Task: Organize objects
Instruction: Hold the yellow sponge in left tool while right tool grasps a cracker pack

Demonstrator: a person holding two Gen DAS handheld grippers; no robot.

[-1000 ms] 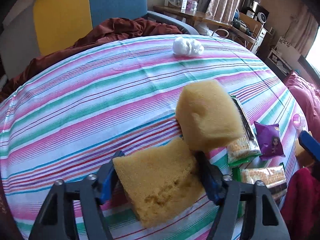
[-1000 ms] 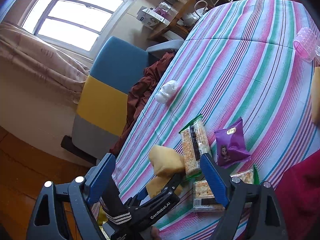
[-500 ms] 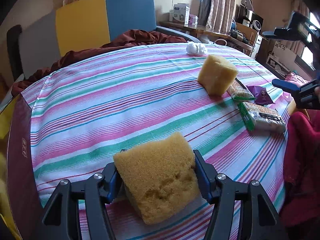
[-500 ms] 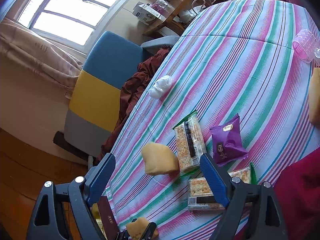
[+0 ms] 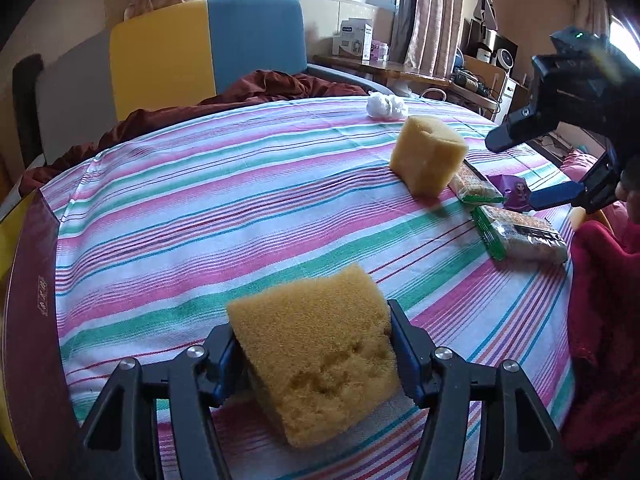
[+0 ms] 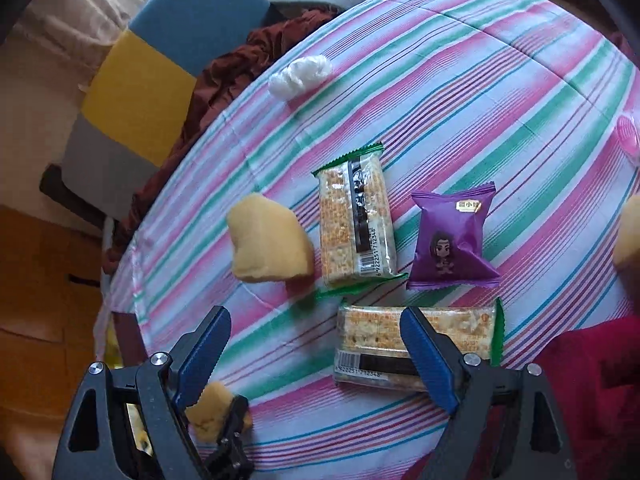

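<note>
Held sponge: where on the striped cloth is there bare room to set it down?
Free: the wide stretch of striped cloth between the left gripper, the loose sponge and the white wad. Crowded: right of the loose sponge, around the two cracker packs and purple packet.

Left wrist view: low and close over the near edge of the striped tabletop [image 5: 240, 200], facing across toward the window. Right wrist view: higher, tilted steeply down at the tabletop's near right edge. Shared: loose sponge [image 5: 428, 156] [image 6: 268, 250], snack packets, white wad at far edge.
</note>
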